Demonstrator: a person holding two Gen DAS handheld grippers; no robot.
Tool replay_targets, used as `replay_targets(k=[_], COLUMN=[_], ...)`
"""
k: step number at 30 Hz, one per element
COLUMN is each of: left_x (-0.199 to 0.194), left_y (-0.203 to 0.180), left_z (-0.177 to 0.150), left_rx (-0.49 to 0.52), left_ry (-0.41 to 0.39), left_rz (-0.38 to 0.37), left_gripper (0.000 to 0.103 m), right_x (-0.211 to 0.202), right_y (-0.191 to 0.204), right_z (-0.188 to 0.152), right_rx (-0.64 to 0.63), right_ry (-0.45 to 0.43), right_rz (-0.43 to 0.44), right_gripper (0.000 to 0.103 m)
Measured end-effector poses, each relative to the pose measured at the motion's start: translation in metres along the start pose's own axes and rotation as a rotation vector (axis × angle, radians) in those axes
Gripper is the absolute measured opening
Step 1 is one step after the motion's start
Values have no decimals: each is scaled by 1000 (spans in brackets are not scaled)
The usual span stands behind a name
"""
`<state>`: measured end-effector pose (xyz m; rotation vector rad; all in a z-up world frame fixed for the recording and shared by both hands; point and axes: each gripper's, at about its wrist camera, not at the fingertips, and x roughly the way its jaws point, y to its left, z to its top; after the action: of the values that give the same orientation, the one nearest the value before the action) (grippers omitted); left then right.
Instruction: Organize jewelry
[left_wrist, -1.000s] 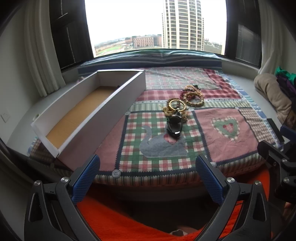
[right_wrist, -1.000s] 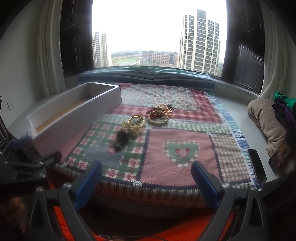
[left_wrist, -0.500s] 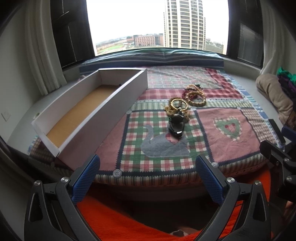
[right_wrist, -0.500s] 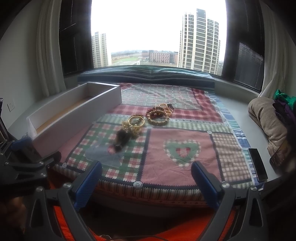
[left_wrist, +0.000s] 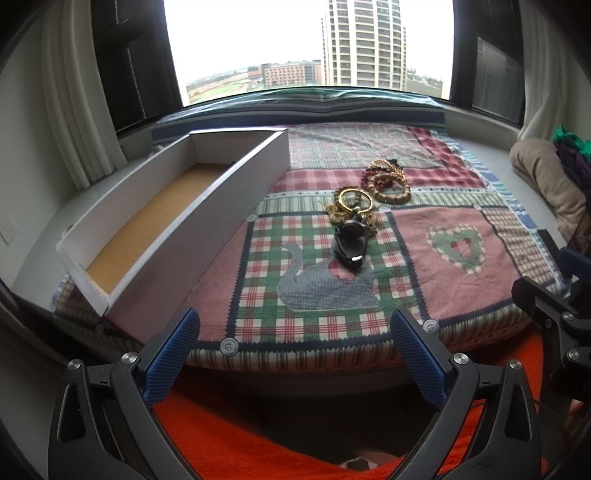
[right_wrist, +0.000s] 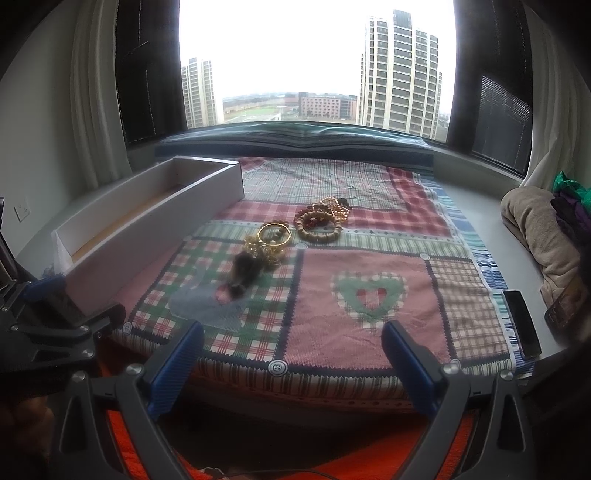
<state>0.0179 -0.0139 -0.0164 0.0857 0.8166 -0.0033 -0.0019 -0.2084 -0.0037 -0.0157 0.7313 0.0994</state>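
From where I stand, very little has changed over the last second: the long white box (left_wrist: 177, 218) lies exactly where it was on the patchwork quilt (left_wrist: 454, 288), its tan floor bare, and both grippers have only crept a touch closer to the quilt's near edge. Taking that box as the landmark and moving rightward from it, the left gripper (left_wrist: 293, 354) hovers off the box's near end, low before the quilt's buttoned hem, its blue pads spread wide with nothing between them. Just to the right of the box's long wall, near its middle, sits the jewelry: a dark glossy piece (left_wrist: 351, 243) on the swan patch, touching a tangle of gold bangles and chain (left_wrist: 351, 206) just beyond it, and farther right and back a heap of wooden bead bracelets (left_wrist: 388, 182) with some red and gold strands. Farther still from the box, the right gripper (right_wrist: 291, 358) hangs before the heart patch, likewise released and empty. A black phone-like slab (right_wrist: 521, 321) lies on the ledge far right of the box, beside a beige bundle of cloth (right_wrist: 535, 232). Since nothing has yet gone into the box, I judge the sorting has not started; the slow advance looks like the approach to a first pick, probably the dark piece nearest the left gripper.
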Motion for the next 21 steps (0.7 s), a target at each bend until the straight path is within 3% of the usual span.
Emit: replay_targets(k=[21], left_x=[52], left_y=[-5], left_z=[26], left_rx=[49], left_ry=[72], left_rz=[-11], left_gripper=[102], right_x=[47], right_y=[-11], right_z=[22], right_rx=[-7], right_ry=[68], right_rz=[12], right_gripper=[99])
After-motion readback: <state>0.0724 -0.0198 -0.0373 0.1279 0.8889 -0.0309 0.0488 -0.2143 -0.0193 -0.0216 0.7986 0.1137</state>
